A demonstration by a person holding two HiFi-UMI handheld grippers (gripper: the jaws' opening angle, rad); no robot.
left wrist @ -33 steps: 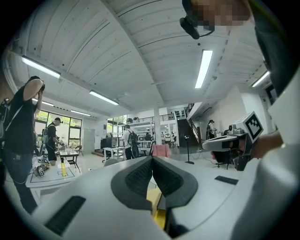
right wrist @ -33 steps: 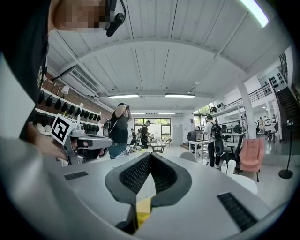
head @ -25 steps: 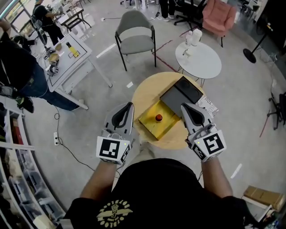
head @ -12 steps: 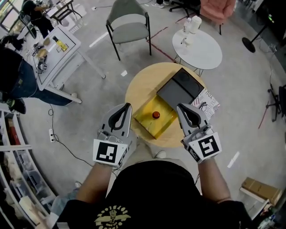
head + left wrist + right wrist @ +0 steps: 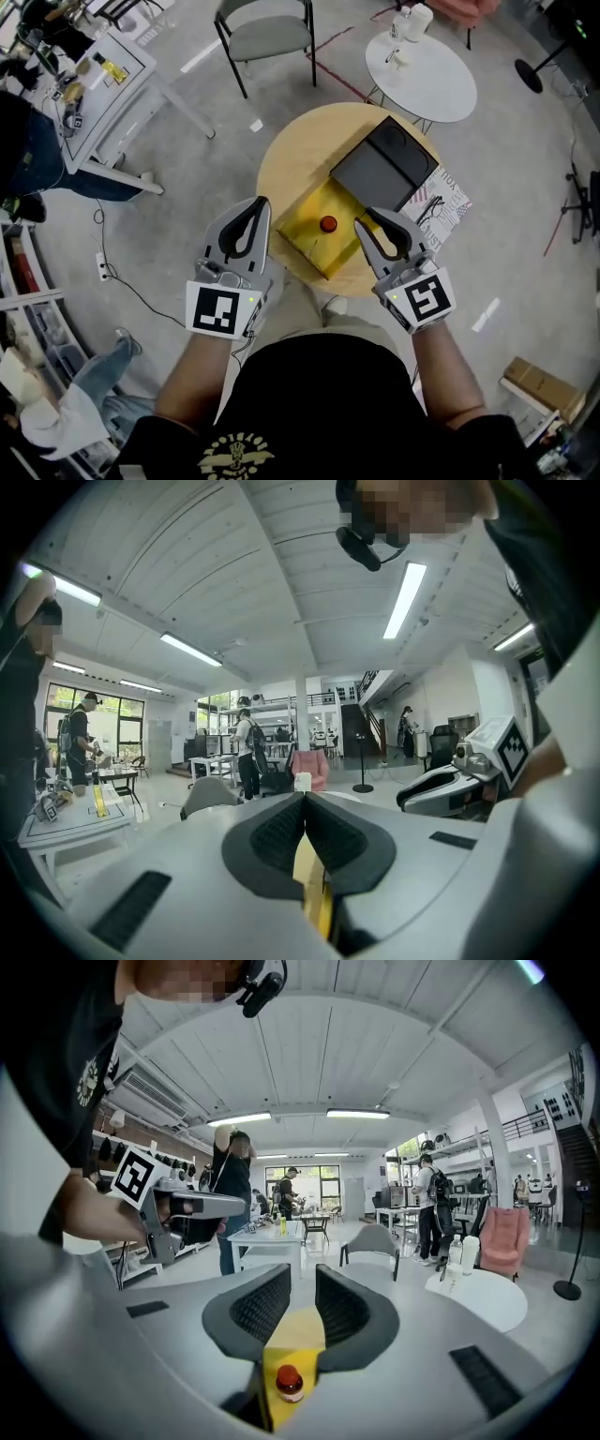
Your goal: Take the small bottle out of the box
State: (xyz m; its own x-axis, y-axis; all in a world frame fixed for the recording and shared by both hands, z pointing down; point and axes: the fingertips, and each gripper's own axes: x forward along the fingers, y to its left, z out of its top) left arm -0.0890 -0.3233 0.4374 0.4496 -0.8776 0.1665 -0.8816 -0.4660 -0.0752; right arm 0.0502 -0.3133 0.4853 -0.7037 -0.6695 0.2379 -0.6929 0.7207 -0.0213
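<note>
The small bottle (image 5: pixel 328 224) has a red cap. It stands up in the yellow box (image 5: pixel 312 251). The box sits open on a round wooden table (image 5: pixel 286 164). Its dark gray lid (image 5: pixel 380 169) lies flat behind it.

The right claw (image 5: pixel 368 223) is over the right side of the box. Its jaws stand apart and have just been opening. Nothing is between its pads. In the head view the bottle is just to the left of the claw tips and does not touch them. In the right gripper view the bottle (image 5: pixel 289 1384) shows low down in the gap, under the two pads (image 5: pixel 262 1305), with the yellow box (image 5: pixel 298 1333) all around it.

The left claw (image 5: pixel 256 204) is by the left edge of the table, well apart from the bottle. Its jaws are pressed together with nothing in them. Only a thin strip of yellow box (image 5: pixel 311 878) shows under them.

The bottle has a pale label, but the words are too small to read. A printed paper (image 5: pixel 442 199) sticks out from under the lid, and its writing is too small too. Each claw has a cube with a black and white square on it.
</note>
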